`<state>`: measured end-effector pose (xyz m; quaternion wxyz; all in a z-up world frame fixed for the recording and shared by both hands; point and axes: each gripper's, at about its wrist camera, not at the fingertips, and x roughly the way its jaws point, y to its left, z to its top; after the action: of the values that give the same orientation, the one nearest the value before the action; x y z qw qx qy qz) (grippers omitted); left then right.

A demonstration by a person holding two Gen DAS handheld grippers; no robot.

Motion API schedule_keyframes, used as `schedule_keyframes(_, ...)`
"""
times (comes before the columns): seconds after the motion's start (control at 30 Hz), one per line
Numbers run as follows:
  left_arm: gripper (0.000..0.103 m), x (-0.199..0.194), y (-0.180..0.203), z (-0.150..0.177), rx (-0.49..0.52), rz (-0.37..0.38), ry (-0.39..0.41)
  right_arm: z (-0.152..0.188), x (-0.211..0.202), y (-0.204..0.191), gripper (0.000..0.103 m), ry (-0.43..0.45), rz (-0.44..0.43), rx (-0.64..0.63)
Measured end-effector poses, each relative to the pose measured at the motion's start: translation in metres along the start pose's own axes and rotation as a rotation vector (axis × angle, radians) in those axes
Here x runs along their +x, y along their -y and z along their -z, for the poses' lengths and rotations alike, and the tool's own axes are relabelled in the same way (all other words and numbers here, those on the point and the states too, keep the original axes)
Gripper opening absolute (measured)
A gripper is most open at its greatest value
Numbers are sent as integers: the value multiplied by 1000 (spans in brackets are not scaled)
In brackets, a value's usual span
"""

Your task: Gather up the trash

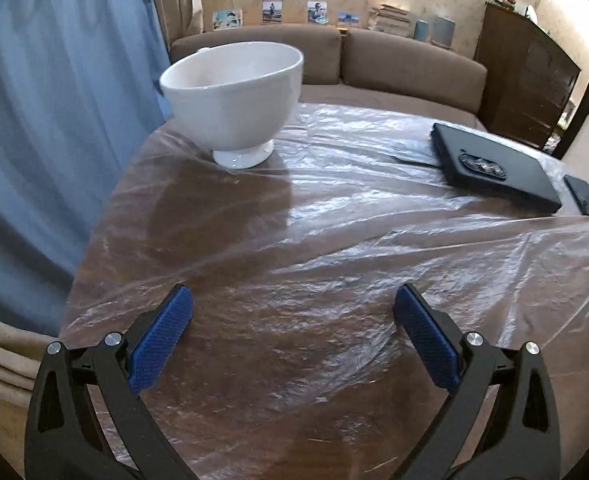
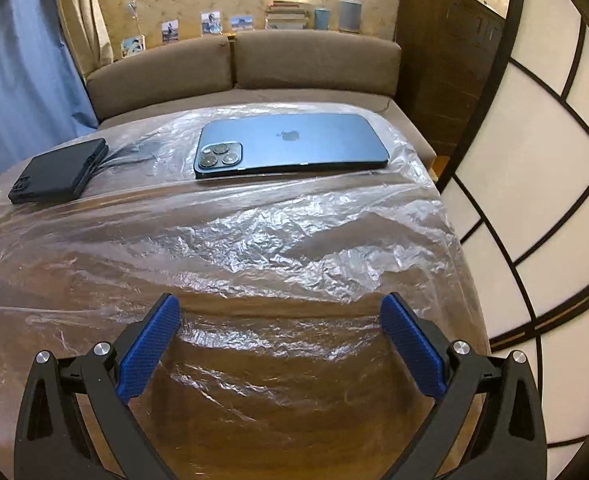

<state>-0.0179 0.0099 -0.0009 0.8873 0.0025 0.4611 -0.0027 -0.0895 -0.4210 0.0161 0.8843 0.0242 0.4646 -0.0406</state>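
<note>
A: Both your tongs are spread wide with nothing in them, the left tongs [image 1: 292, 320] and the right tongs [image 2: 280, 330]. The trash looks like the thin, clear, crinkly plastic sheet [image 2: 254, 240] spread over the brown wooden table [image 2: 278, 420].

B: What could go wrong?

A: 3 things sit on it: the white round bowl [image 1: 234, 96], the black phone case [image 1: 494, 168] and the blue flat phone [image 2: 294, 144]. If you pull the sheet, they may slide off or tip.
</note>
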Motion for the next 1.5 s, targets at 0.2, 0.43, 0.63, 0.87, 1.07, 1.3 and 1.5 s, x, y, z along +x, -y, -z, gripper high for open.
schedule_keyframes(0.2, 102, 0, 4, -1, -16, -8, -3, 0, 0, -1, 99, -2, 8, 5)
schedule_keyframes(0.43, 102, 1, 4, -1, -16, -8, -3, 1, 0, -2, 99, -1, 9, 5)
schedule_keyframes(0.63, 102, 1, 4, -1, -16, -8, -3, 1, 0, -2, 99, -1, 9, 5)
schedule_keyframes(0.87, 102, 0, 4, -1, -16, -8, -3, 1, 0, -2, 99, -1, 9, 5)
schedule_keyframes(1.07, 102, 1, 4, -1, -16, -8, -3, 1, 0, -2, 99, -1, 9, 5)
schedule_keyframes(1.3, 102, 1, 4, -1, -16, -8, -3, 1, 0, -2, 99, -1, 9, 5)
schedule_keyframes(1.5, 102, 1, 4, -1, -16, -8, -3, 1, 0, -2, 99, -1, 9, 5)
